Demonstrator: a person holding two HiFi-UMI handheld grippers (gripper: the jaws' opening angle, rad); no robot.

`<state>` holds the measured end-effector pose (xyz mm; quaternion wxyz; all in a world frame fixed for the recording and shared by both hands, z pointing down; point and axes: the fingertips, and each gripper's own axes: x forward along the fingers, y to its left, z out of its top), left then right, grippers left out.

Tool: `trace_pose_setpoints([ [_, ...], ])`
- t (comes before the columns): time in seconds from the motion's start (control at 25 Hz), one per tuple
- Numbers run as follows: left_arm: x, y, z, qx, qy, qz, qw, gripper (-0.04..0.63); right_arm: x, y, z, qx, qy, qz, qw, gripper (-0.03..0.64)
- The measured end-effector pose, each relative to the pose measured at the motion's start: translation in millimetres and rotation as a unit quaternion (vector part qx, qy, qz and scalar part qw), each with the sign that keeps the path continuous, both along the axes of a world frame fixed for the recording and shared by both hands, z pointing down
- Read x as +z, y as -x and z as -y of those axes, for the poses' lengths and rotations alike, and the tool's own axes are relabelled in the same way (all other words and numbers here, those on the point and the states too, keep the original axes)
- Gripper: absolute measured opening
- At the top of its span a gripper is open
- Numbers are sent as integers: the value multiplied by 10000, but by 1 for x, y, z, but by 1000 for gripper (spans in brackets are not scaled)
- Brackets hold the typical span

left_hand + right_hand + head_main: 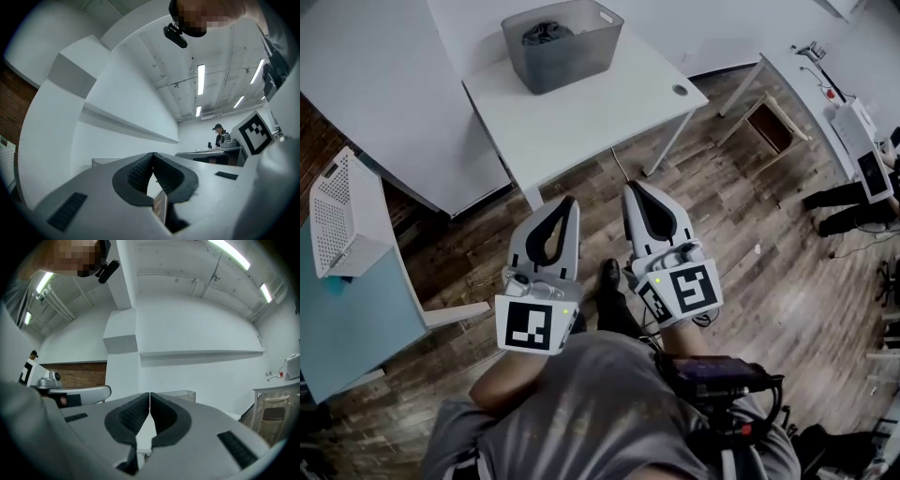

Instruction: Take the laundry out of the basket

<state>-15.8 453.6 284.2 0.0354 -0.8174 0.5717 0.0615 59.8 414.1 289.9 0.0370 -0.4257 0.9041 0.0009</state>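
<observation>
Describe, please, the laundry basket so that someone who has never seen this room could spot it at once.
Find the small white table on the wooden floor, top middle of the head view. At its far end sits the basket, a grey open-topped plastic tub with dark laundry inside. It is the only grey container; the white perforated box sits on another table.

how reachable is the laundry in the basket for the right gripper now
Probably not yet: the right gripper is shut over the floor, short of the table. Nothing blocks the way to the laundry in the open basket; it must come forward and open.
</observation>
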Motion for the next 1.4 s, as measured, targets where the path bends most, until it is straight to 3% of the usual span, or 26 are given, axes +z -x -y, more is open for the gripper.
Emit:
trace_pose_setpoints([
  [0.24,16,-8,69,-81,227,158,9996,8,6,-16,68,-4,110,222,9997,9],
  [0.72,3,-46,215,-361,244,617,9971,8,19,-52,218,-260,343,480,9979,9],
  [1.0,-6,-58,261,-544,154,726,9958,8,14,-60,268,-499,283,519,9970,9],
  [1.4,0,-32,309,-807,155,682,9943,8,18,-37,325,-713,260,433,9962,9],
])
